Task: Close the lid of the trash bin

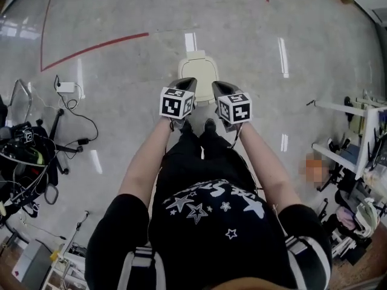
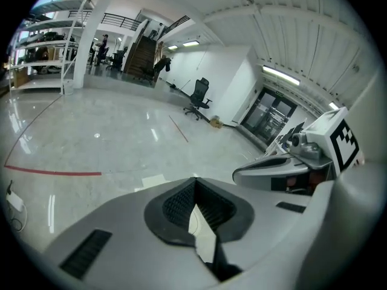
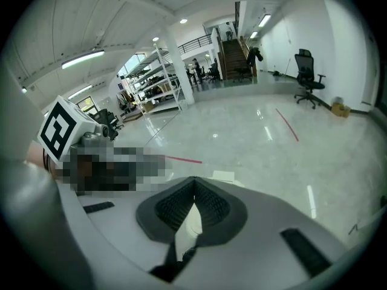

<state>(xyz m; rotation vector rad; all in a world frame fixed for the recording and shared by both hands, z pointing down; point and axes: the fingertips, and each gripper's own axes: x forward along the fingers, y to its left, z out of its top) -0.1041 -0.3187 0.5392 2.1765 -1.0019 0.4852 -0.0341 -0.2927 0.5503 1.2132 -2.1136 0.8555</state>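
The left gripper (image 1: 187, 83) hovers with its jaws pressed together on nothing; the trash bin (image 1: 198, 74) stands on the floor (image 1: 121, 17) just ahead, between the 2 grippers, though from above I cannot tell how its lid (image 1: 195, 56) sits; the right gripper (image 1: 220, 87) is likewise closed and empty; lowering 1 closed tip onto the lid's free edge and pressing gently seems best.

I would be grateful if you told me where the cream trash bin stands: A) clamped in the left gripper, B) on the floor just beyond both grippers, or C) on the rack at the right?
B: the head view shows the trash bin on the floor, straight ahead of the left gripper and the right gripper.
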